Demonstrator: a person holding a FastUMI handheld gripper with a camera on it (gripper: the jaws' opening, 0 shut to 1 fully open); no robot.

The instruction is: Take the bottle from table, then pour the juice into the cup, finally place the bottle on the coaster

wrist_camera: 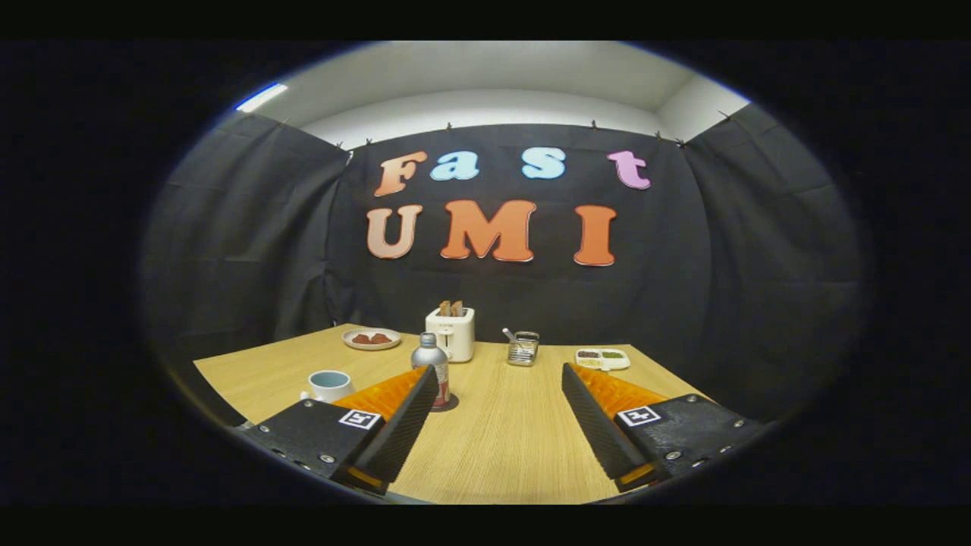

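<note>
I have the gripper (501,379) low over the near edge of the wooden table (501,440), its fingers spread wide apart with nothing between them but bare tabletop. The bottle (431,364), a silver one with a narrow neck, stands upright on a dark round coaster (447,406) just beyond the tip of the left finger, which overlaps its lower left side from my angle; I cannot tell whether they touch. The cup (329,384), pale with a light blue inside and a handle on its left, sits to the left of the bottle, partly behind the left finger. Farther back, a white toaster (450,335) with two slices standing in its slots is behind the bottle. Left of the toaster lies a small plate (372,339) holding reddish-brown pieces. Right of the toaster is a little wire basket (523,349), and further right a white divided tray (602,359) with small portions of food.
</note>
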